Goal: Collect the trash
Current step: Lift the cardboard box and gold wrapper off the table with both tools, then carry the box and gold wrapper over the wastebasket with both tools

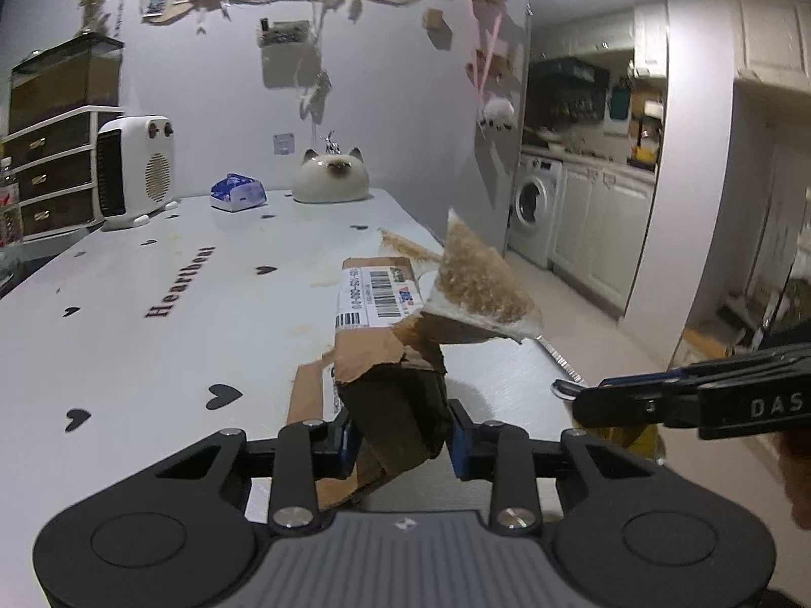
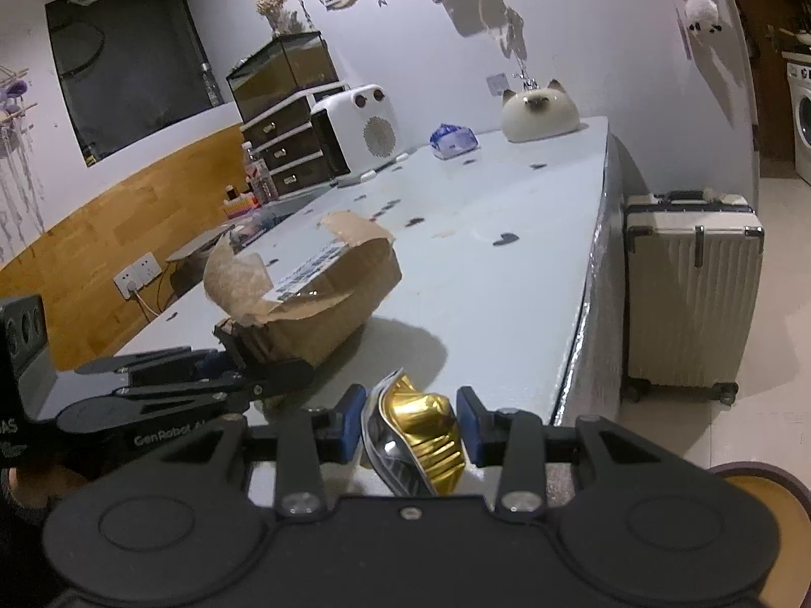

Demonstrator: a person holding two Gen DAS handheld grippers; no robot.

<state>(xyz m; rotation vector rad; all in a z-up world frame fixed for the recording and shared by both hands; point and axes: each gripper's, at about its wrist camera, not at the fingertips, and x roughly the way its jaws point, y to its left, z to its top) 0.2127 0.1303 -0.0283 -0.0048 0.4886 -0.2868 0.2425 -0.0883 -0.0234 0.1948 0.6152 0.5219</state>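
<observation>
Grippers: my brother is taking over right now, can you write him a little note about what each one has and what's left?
Left gripper: shut on the torn box, which looks lifted at the table edge.
Right gripper: shut on the crushed gold can, beside the left one.
Done: both pieces are picked up.
Left: no bin shows in either view; find it and drop both in.
The heater, tissue pack and cat figure don't look like trash.

You are in a home. You see a washing machine by kitchen cupboards, a suitcase on the floor, photos on the wall, and a cat-shaped ornament on the counter.
</observation>
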